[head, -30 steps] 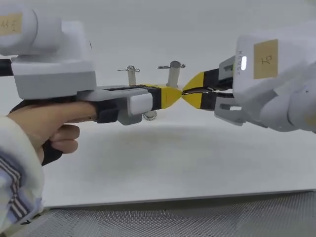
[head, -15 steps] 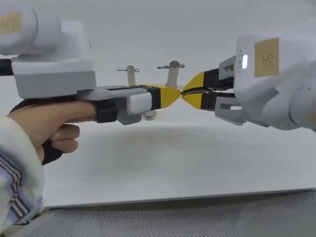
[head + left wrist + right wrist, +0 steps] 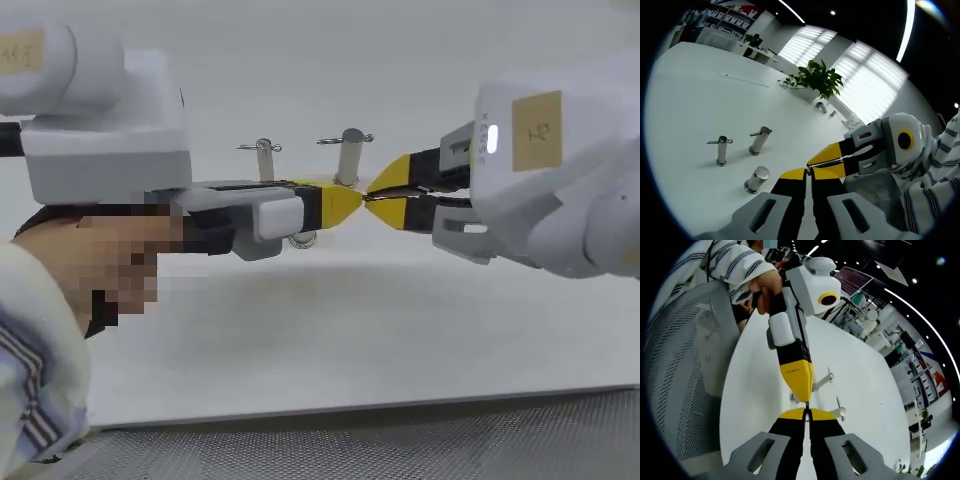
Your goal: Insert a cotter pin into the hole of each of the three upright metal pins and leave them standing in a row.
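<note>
1. Right gripper (image 3: 367,198) has its jaws pressed together on a thin wire, likely the last cotter pin (image 3: 807,404).
2. Left gripper (image 3: 808,173) is closed too, tip-to-tip with it; can't tell if it grips.
3. Bare metal pin (image 3: 756,180) stands well back from the table (image 3: 300,330) near edge, beside the two finished pins (image 3: 721,150).
4. Best approach: hold the loop end only, level the straight leg with the hole, push slowly and don't tip the pin.

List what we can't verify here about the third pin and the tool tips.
- Third pin: in the head view the left tool covers all but its base. In the left gripper view its hole is too small to see.
- Tool tips: where the left tool meets the right tool, the tips are too small in any view to tell whether either holds anything.
</note>
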`<act>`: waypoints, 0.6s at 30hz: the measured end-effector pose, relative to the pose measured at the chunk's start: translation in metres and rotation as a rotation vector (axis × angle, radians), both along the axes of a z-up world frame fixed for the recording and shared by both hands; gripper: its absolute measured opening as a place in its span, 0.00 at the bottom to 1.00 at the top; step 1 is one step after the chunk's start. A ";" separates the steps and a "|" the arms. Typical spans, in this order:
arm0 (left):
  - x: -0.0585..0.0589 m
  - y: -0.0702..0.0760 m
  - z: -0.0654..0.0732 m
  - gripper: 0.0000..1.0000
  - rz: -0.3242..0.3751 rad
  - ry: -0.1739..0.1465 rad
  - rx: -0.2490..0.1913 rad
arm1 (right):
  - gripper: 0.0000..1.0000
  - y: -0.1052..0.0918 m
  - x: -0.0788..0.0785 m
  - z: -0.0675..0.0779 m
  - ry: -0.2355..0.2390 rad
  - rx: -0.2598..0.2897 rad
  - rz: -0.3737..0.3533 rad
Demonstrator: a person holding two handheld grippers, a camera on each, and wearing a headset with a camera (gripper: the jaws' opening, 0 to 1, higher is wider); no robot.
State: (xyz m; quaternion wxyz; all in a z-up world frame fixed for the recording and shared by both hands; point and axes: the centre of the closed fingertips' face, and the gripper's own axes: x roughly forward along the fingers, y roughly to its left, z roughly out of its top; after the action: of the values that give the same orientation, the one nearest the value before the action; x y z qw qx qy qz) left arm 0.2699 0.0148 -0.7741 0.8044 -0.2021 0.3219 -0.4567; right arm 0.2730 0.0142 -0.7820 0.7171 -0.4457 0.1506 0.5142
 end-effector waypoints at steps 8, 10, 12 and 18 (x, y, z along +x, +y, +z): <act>0.002 -0.001 0.001 0.01 0.003 0.002 0.023 | 0.02 -0.001 0.000 0.001 -0.009 -0.002 0.006; 0.003 -0.001 0.000 0.00 0.006 0.006 0.028 | 0.02 -0.001 0.000 0.001 -0.014 -0.004 0.009; 0.004 -0.001 -0.001 0.00 0.011 0.031 0.017 | 0.02 -0.001 0.000 0.001 -0.016 -0.009 0.013; 0.003 0.001 -0.001 0.00 0.007 0.042 0.014 | 0.03 -0.001 0.000 0.002 -0.016 0.001 0.019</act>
State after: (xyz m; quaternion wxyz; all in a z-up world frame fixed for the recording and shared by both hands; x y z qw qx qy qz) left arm 0.2728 0.0155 -0.7750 0.8003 -0.2074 0.3412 -0.4473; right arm 0.2728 0.0133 -0.7799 0.7135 -0.4510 0.1406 0.5175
